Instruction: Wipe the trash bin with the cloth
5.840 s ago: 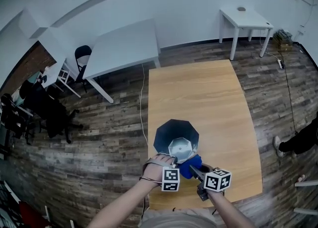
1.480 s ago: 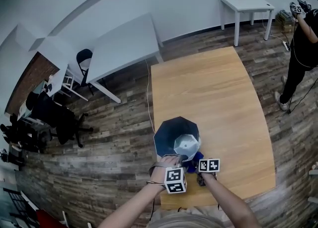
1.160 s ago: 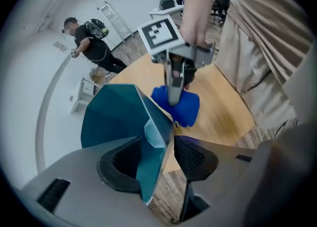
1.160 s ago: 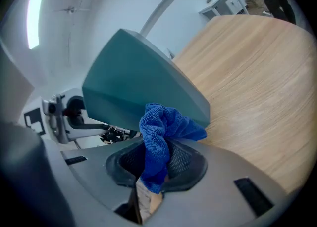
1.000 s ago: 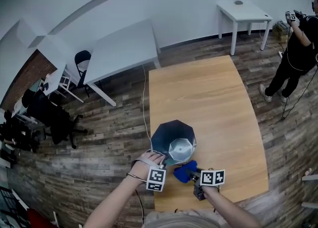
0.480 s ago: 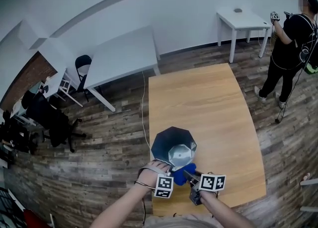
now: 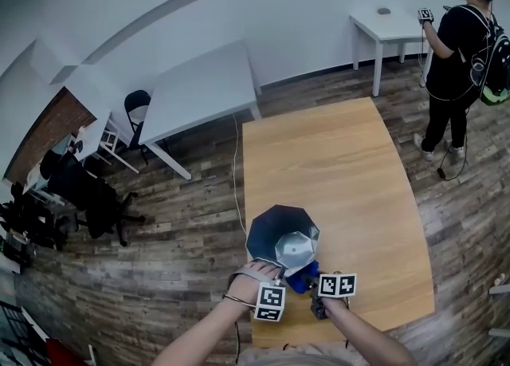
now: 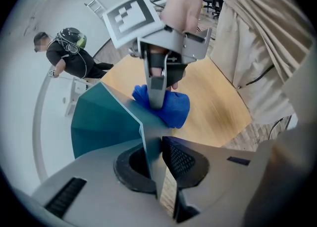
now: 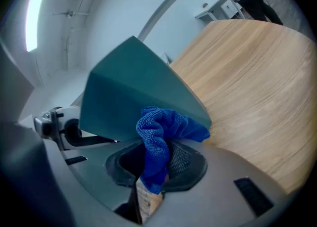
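A light wooden tabletop (image 7: 335,157) stretches away beyond my fingers. On its near end stands the teal, faceted trash bin (image 7: 271,229), upright and directly ahead of both my grippers. A bunched blue cloth (image 9: 158,137) is clenched in the fingers of my right gripper (image 9: 156,166). Its free end presses against the bin's outer wall just in front of them. The fingers of my left gripper (image 8: 154,164) have just been closing and now clamp a thin edge of the bin's wall between them, steadying it. The wall rises up and away from the cloth, so I judge the wipe should run along that face, led by my right hand.
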`<state>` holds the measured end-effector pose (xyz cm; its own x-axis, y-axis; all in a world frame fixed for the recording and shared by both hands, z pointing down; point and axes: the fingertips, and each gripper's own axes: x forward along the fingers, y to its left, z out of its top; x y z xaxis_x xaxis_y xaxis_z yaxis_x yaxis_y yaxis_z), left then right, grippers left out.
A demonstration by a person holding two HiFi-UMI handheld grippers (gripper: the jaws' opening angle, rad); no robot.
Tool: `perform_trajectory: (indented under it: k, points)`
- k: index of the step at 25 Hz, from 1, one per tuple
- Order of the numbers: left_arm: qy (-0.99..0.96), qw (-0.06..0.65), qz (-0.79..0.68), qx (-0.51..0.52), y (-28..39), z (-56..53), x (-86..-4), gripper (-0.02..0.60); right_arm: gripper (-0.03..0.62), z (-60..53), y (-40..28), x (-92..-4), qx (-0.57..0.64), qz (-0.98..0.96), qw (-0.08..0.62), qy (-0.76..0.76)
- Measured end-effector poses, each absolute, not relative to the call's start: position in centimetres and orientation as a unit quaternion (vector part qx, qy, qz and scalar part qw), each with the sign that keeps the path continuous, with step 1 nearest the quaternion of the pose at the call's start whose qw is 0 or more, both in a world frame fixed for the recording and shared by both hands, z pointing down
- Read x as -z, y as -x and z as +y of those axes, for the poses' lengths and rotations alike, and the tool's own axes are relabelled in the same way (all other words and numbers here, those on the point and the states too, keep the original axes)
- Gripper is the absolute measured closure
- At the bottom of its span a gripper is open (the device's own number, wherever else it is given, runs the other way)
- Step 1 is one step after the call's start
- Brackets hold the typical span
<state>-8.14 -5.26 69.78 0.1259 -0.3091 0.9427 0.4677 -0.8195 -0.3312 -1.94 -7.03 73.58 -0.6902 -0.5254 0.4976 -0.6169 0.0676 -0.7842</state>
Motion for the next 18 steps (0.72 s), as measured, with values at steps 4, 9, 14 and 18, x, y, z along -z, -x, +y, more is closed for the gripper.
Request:
perform_trajectory:
  k: [4,9,14,18]
  points:
    - [0.690,0.297,-0.059,0.657,7.9,-5.4,-70.0,0.537,0.514,-7.6,1.8,-78.8,-0.565,-0.717,0.081,-0.399]
    - [0.694,0.293,-0.058,0.655,7.8,-5.2,-70.0,0.537,0.514,-7.8,1.8,-84.5,-0.581,-0.694,0.121,-0.407]
    - [0.700,0.289,-0.056,0.651,7.9,-5.3,-69.8,0.537,0.514,-8.2,1.9,-88.3,-0.601,-0.673,0.129,-0.410]
    - [0.708,0.281,-0.048,0.647,7.8,-5.2,-70.0,0.537,0.514,-8.2,1.6,-89.5,-0.601,-0.684,0.108,-0.398]
